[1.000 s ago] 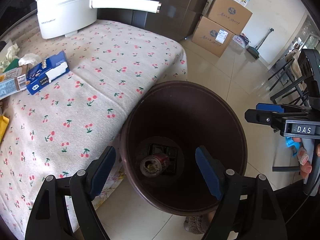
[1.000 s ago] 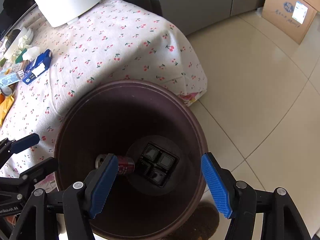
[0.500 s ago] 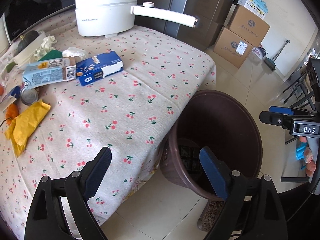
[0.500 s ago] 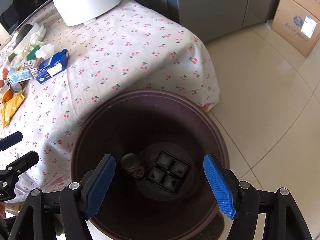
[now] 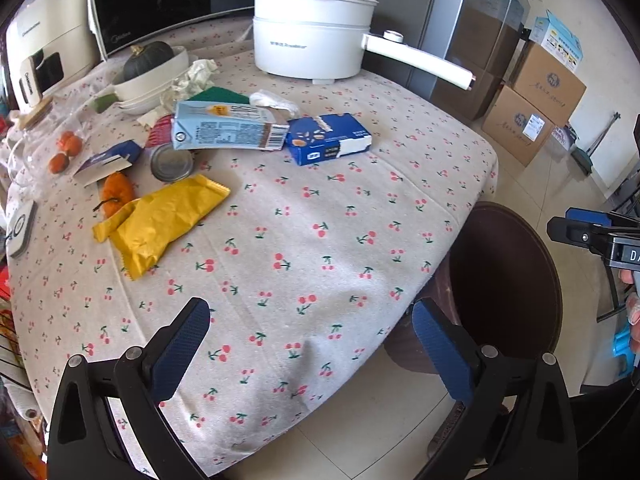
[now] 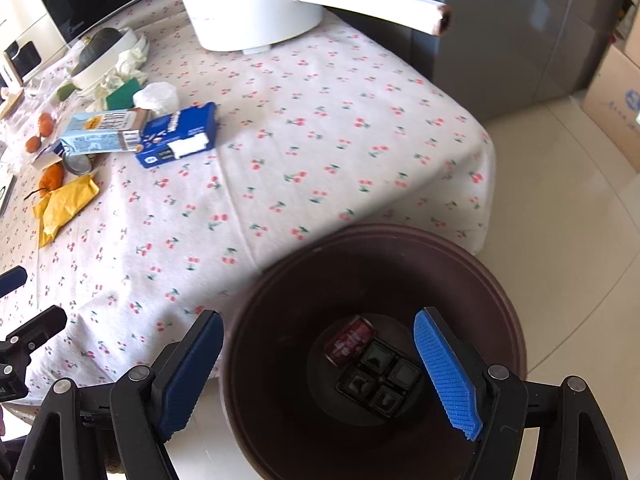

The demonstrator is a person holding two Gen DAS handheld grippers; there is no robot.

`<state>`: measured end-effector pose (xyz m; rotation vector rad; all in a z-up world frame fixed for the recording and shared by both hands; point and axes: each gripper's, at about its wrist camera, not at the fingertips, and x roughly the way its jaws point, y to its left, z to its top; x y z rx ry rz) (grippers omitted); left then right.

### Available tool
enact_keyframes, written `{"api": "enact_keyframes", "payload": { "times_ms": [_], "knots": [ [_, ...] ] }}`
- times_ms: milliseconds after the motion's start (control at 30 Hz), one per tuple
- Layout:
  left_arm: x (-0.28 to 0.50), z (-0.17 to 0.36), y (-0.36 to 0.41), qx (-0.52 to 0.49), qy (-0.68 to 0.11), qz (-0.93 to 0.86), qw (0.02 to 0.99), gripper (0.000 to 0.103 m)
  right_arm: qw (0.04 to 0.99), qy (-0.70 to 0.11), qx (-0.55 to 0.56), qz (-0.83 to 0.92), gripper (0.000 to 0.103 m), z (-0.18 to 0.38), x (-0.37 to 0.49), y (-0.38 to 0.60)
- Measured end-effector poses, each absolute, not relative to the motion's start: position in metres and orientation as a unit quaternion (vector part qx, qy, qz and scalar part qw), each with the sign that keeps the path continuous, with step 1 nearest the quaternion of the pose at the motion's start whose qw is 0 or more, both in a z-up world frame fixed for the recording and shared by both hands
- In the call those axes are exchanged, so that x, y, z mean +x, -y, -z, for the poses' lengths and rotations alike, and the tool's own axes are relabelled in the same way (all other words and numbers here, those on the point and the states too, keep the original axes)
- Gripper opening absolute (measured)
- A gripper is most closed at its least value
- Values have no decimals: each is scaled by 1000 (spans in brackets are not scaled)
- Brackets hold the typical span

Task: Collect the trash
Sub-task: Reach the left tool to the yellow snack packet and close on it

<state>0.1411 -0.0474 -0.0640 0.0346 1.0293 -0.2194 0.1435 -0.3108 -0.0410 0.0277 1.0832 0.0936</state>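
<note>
- The yellow wrapper [image 5: 160, 220] lies far left of the brown bin [image 5: 504, 280], flat and crinkled on the cherry tablecloth [image 5: 320, 220]; a pinch there could catch the cloth as well and drag it
- Just beyond the wrapper sit an orange fruit [image 5: 116, 196] and a tin can [image 5: 172, 162]; a careless reach risks taking the fruit, which I judge is not trash
- The light blue carton [image 5: 228, 132] and dark blue box [image 5: 328, 140], also left of the bin, touch end to end, so lifting one may shove the other
- The left gripper [image 5: 308, 344] hangs wide apart and empty over the table edge beside the bin
- The right gripper [image 6: 320, 364] is spread wide and empty above the bin's mouth, where a red can [image 6: 352, 338] and a black tray [image 6: 380, 380] lie at the bottom
- A second ago the left gripper looked straight down into the bin; it has swung towards the table litter, while the right has drifted slightly, and the can has rolled
</note>
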Motion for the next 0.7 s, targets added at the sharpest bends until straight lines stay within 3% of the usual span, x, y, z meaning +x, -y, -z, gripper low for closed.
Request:
{"api": "enact_keyframes", "payload": {
  "times_ms": [700],
  "knots": [
    [145, 74, -89, -15, -513, -5, 858, 103, 850, -518, -21, -93, 88, 46, 192, 196]
  ]
}}
